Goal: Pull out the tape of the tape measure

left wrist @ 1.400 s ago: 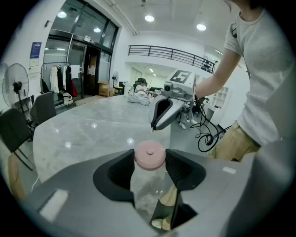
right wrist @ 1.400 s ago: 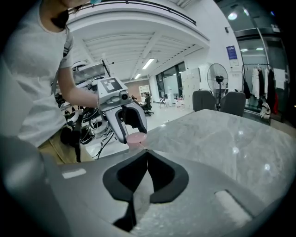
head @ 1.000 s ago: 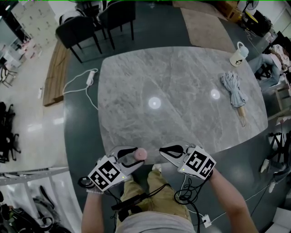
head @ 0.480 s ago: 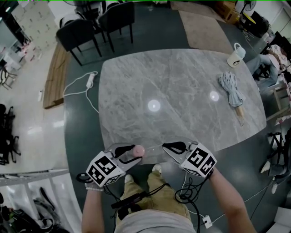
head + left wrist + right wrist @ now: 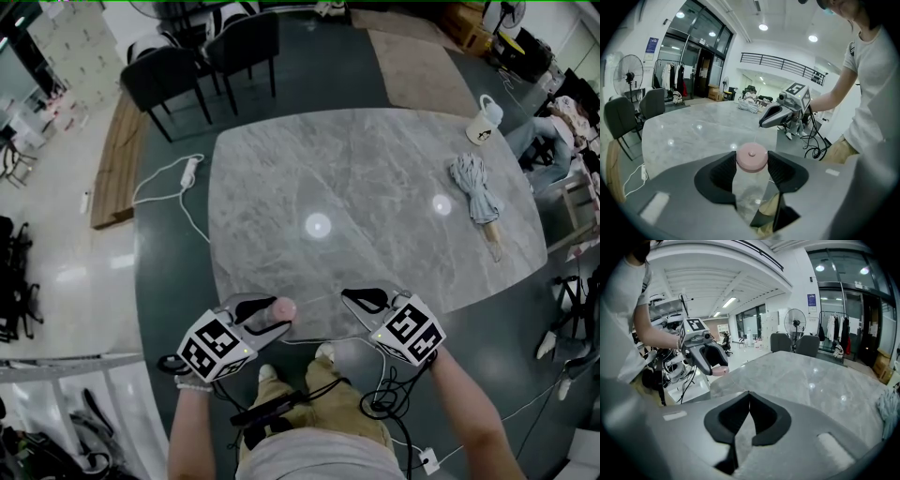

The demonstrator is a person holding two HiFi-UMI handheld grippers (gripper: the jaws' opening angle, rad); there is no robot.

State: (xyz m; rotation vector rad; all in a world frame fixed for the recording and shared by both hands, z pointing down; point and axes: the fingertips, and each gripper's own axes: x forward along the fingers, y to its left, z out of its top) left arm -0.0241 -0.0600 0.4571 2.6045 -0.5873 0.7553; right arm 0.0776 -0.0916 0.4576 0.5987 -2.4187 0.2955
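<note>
Marble table (image 5: 375, 187), black chairs (image 5: 202, 56); tape measure (image 5: 284, 307) over near edge.

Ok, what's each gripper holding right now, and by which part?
Left gripper clamps the pink tape measure by its round sides. Right gripper is shut; whether it pinches the tape's tip cannot be told.

Grey left tongs (image 5: 279, 313), right tongs (image 5: 348, 298); marker cubes (image 5: 216, 345); white tee (image 5: 874, 103), khaki trousers (image 5: 323, 375), black cables (image 5: 384, 399).
</note>
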